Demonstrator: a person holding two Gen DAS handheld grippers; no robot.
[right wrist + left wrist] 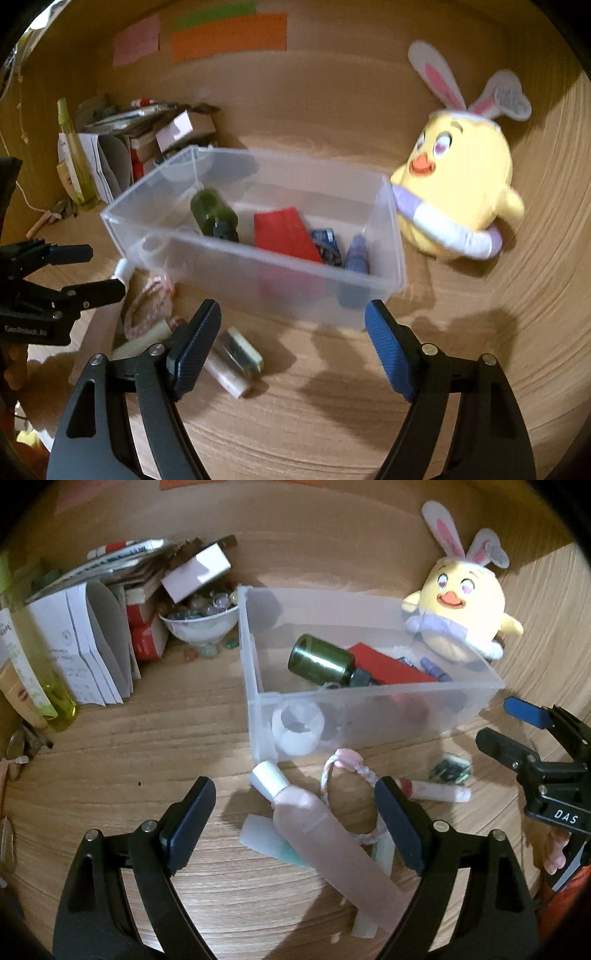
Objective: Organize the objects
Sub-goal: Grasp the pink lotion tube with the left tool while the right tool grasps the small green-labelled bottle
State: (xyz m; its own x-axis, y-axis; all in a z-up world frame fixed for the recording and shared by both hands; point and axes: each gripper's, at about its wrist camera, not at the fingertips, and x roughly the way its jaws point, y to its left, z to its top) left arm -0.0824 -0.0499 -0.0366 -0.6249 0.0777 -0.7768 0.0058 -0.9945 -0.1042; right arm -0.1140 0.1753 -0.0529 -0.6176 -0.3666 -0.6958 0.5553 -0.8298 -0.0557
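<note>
My left hand-held gripper point(295, 823): wide, empty, straddling the pink bottle point(325, 834).
Bottle: lying on the surface between my fingers, just short of the clear bin point(369, 716).
Feel, I judge: light, stiff, smooth and round, likely to roll.
Hold: across the mid-body, below the white cap point(267, 777).
My right hand-held gripper point(293, 347): wide, empty.

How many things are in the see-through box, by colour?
Inside the clear box:
Green: 1, the green bottle
Red: 1, the red flat packet
Blue: 1, the blue packet
Purple: 1, the purple stick
White: 1, the white roll, seen through the wall
Total: 5
</note>
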